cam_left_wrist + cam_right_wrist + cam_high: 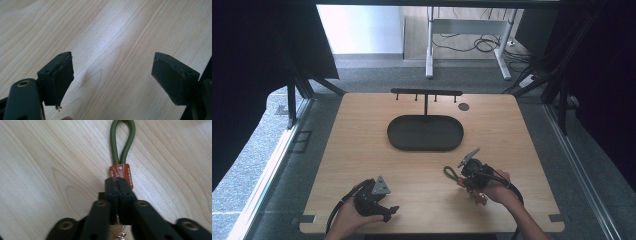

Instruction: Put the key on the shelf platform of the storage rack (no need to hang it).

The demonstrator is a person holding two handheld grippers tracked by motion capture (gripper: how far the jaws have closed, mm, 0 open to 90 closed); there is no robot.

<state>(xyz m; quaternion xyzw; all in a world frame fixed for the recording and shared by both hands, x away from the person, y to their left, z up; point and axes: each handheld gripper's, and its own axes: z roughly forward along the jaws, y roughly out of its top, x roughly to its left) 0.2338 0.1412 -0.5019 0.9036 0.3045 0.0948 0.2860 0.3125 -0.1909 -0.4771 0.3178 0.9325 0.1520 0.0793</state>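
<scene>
in the lower right of the high view, the right gripper (460, 176) is lying low over the wooden table (362, 140) in the person's right hand (494, 189), its jaws pressed together on a keychain (453, 175) whose green cord loop is trailing toward the frame's centre; above it, in the middle of the frame, a dark oval tray (425, 133) is sitting in front of a t-shaped hook rack (426, 93), well apart from the keychain, and at the lower left the left gripper (388, 211) is resting near the table's front edge in the left hand (349, 220). in the left gripper view, the two black pads are standing spread wide at the lower left and lower right of the frame, with nothing but bare wood grain between them. in the right gripper view, the right gripper (118, 181) is pinching the keychain (121, 150) just below its orange-brown leather tab (121, 174), the green loop is running up to the top centre of the frame, and a small metal charm (120, 235) is showing under the jaws at the bottom edge. the bite is looking narrow and close to the end of the tab, so in my judgement the keychain could be slipping out or swinging sideways once it is raised, since the charm is hanging beneath and the loop is lying limp; if the loop is meant for a peg on the rack, a floppy or twisted loop could be missing the peg or catching beside it.
</scene>
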